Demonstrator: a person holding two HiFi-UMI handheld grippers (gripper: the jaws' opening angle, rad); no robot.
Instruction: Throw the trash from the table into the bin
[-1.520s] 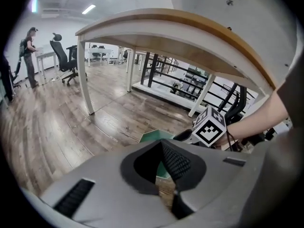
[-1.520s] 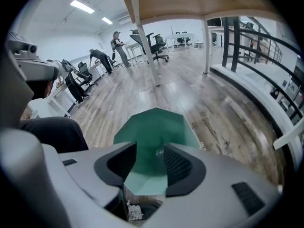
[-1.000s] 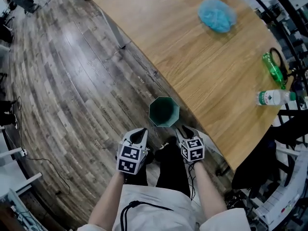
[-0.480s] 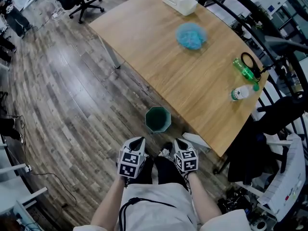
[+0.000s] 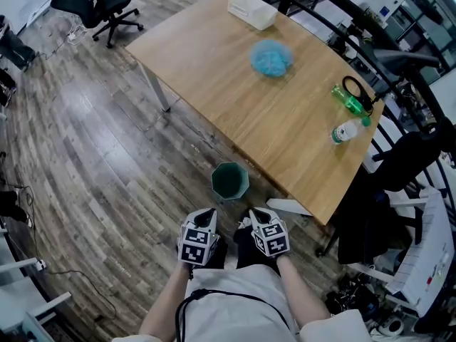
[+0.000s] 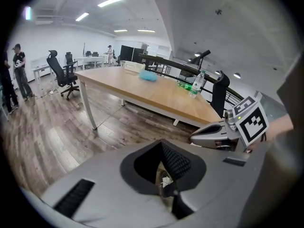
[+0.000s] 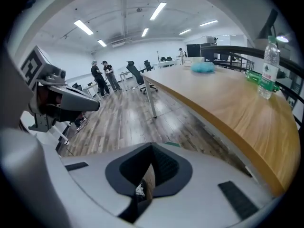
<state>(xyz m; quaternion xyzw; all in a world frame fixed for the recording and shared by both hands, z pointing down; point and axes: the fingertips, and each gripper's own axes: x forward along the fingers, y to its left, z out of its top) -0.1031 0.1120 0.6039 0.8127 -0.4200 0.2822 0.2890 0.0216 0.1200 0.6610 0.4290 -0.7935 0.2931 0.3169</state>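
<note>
Now our left claw (image 5: 207, 215) and right claw (image 5: 255, 216) hang closed, empty, beside the bin (image 5: 229, 182).
Far on the desk (image 5: 206, 70) lies the blue wad (image 5: 271, 57): light and soft, we judge; pinch its middle.

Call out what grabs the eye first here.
The fluffy blue clump on the wooden table stands out most, with a green bottle and a clear bottle near the table's right edge. A green bin stands on the floor by the table's near edge, just ahead of the left gripper and right gripper.
</note>
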